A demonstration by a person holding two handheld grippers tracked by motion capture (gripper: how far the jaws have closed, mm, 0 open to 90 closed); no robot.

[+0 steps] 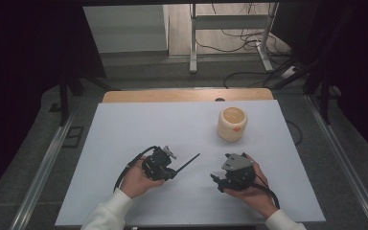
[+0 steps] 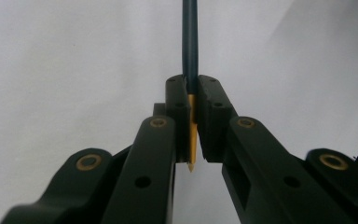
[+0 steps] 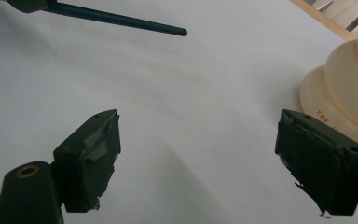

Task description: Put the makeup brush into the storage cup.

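A dark pencil [image 1: 187, 163] sticks out over the white table cover toward the far right, and my left gripper [image 1: 173, 172] is shut on it. In the left gripper view the jaws [image 2: 191, 93] pinch the pencil [image 2: 189, 42] near its sharpened end, whose yellowish wood tip points back at the camera. A person's hand holds my right gripper [image 1: 222, 167] to the right of it, open and holding nothing. The right gripper view has its two pads [image 3: 93, 149] wide apart over bare cover, with the pencil [image 3: 121, 19] at the top left. A cream ribbed cup [image 1: 232, 123] stands farther back.
The cream cup [image 3: 345, 84] rises close to the right gripper's right jaw. The white cover [image 1: 139, 124] ends at a wooden table edge [image 1: 187, 95] at the back. Beyond it are floor cables and metal frame legs.
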